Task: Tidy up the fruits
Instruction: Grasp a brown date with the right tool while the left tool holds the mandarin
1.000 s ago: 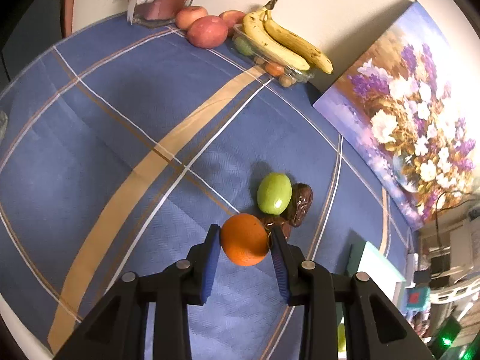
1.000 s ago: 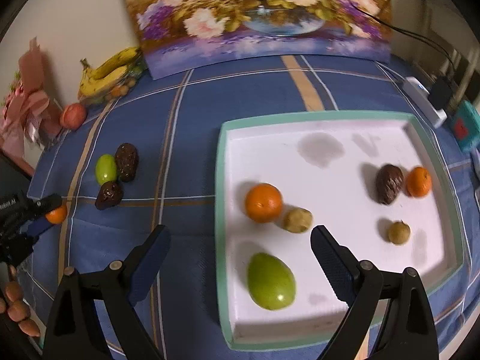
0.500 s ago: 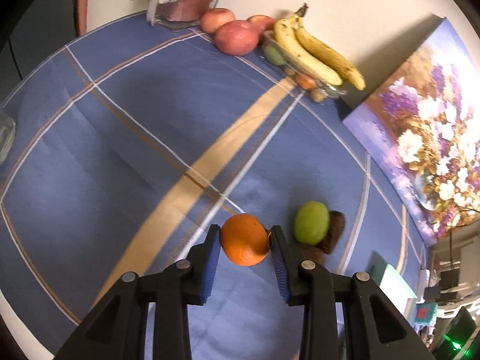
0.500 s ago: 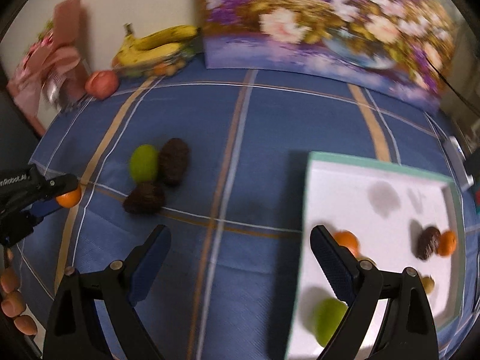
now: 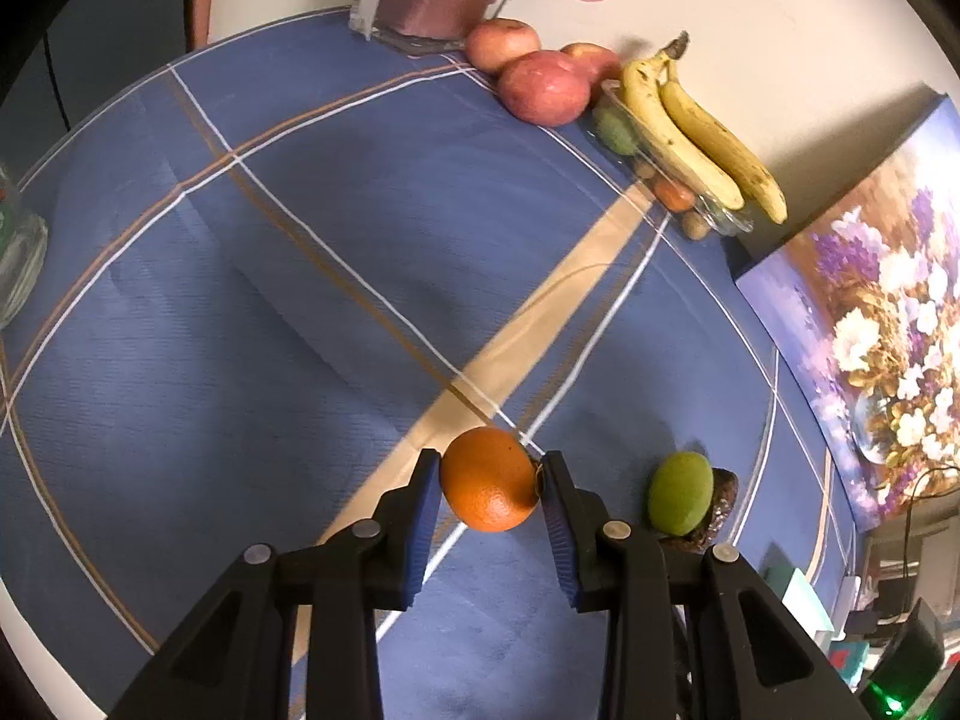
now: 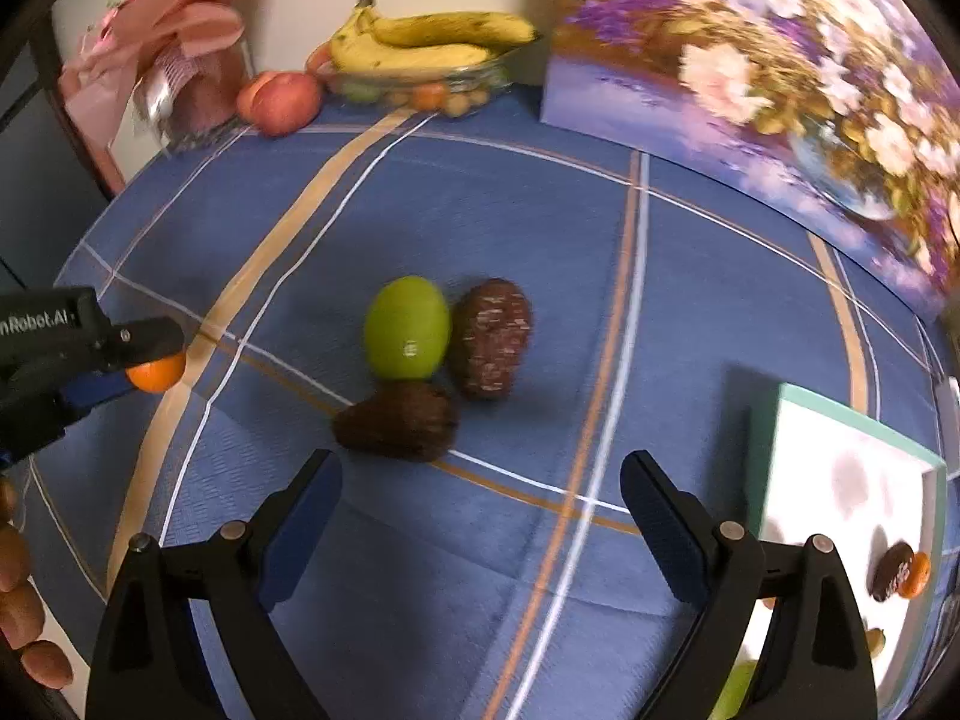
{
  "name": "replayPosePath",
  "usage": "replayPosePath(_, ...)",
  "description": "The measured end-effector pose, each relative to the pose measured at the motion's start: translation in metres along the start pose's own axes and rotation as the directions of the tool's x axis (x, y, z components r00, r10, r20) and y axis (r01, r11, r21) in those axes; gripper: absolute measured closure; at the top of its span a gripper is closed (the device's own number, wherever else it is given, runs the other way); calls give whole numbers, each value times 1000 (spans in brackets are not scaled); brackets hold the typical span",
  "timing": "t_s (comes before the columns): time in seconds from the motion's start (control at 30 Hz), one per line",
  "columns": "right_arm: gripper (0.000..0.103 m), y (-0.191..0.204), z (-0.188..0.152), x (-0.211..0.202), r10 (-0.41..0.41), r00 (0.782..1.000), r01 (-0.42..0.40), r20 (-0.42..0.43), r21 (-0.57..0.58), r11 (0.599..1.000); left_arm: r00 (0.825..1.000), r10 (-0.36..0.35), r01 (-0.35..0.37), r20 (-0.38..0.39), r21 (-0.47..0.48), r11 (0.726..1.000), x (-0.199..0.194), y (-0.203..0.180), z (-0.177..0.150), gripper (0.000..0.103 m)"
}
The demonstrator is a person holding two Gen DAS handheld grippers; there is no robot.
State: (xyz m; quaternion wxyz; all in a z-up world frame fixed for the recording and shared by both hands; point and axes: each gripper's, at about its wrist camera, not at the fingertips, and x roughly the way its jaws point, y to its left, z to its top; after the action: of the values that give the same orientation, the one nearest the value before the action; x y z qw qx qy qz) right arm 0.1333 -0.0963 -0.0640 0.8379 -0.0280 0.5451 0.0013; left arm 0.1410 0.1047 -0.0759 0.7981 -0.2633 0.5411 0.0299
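Observation:
My left gripper (image 5: pixel 487 495) is shut on an orange (image 5: pixel 489 479) and holds it above the blue cloth; it also shows at the left of the right wrist view, with the orange (image 6: pixel 157 373) between its fingers. My right gripper (image 6: pixel 480 504) is open and empty, just short of a green fruit (image 6: pixel 408 327) and two dark brown fruits (image 6: pixel 491 345) (image 6: pixel 396 423) that lie touching on the cloth. The green fruit (image 5: pixel 681 499) also shows in the left wrist view, right of the orange. A white tray with a teal rim (image 6: pixel 852 426) at the right holds several fruits.
At the back wall stand a clear dish with bananas (image 6: pixel 432 42), red apples (image 6: pixel 279 102), a pink gift bouquet (image 6: pixel 174 60) and a flower painting (image 6: pixel 780 78). A glass jar (image 5: pixel 18 240) is at the left edge of the left wrist view.
My right gripper has swung left, away from the tray and toward the three loose fruits. My left gripper has drifted left of them, still holding the orange.

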Motion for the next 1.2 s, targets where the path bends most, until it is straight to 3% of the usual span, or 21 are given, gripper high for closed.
replayPosePath(0.3, 10, 26, 4, 23, -11, 1000, 9, -29, -59, 998, 1000, -19, 19, -12, -22, 1000, 6, 6, 2, 68)
replayPosePath(0.33, 12, 28, 5, 25, -9, 999, 7, -32, -61, 998, 1000, -20, 20, -13, -24, 1000, 6, 7, 3, 68)
replayPosePath(0.4, 27, 30, 5, 29, -9, 999, 7, -36, -67, 998, 1000, -22, 22, -13, -28, 999, 7, 8, 4, 68)
replayPosePath(0.73, 30, 37, 8, 38, -14, 999, 11, -41, -79, 997, 999, -32, 32, -15, -31, 999, 8, 9, 5, 68)
replayPosePath(0.9, 40, 41, 8, 37, -7, 999, 4, -31, -86, 996, 999, -32, 32, -12, -31, 999, 7, 10, 5, 68)
replayPosePath(1.2, 45, 43, 5, 33, -5, 1000, 4, -19, -91, 996, 999, -38, 38, -14, -28, 999, 6, 9, 6, 67)
